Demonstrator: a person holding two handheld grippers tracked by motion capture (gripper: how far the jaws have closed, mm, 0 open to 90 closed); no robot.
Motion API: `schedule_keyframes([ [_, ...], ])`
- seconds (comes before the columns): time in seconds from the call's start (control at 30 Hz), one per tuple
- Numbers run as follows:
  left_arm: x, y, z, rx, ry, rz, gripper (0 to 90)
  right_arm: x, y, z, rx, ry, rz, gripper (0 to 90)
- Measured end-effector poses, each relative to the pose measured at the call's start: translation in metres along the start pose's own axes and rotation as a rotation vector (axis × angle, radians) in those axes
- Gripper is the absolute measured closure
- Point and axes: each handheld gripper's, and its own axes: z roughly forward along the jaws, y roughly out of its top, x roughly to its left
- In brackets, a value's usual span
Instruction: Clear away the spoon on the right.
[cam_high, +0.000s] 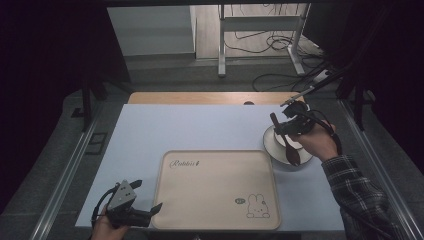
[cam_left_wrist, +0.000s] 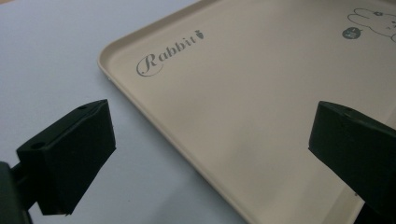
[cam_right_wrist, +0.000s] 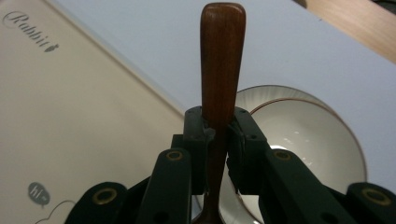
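1. Wooden spoon sits clamped between the jaws of the right gripper at the right of the high view, held at mid-handle so the handle end sticks out past the jaws and its dark bowl hangs low over the dish.
2. Beneath it, a white bowl with a thin brown rim stands on a saucer, just beside the tray's upper right corner; the spoon appears to be either lifted from it or about to go in, which cannot be told.
3. Lower left in the high view, the left gripper hovers with jaws wide apart, straddling the near left edge of the beige tray, probably ready to steady it.
4. The tray, printed with "Rabbit" and a bunny drawing, lies bare on the pale blue desk.
5. Beyond are a wooden strip, grey floor, metal legs, cables and dim surroundings.
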Motion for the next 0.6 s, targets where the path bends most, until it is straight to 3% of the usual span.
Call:
schedule_keyframes([
  [0.33,0.0,0.0,0.0,0.001,-0.001,0.0,0.3,0.02,-0.01,0.007,0.045,0.063,-0.005,78.7],
  [0.6,0.0,0.0,0.0,0.001,-0.001,0.001,0.3,0.042,-0.016,0.018,0.106,0.115,-0.042,78.8],
])
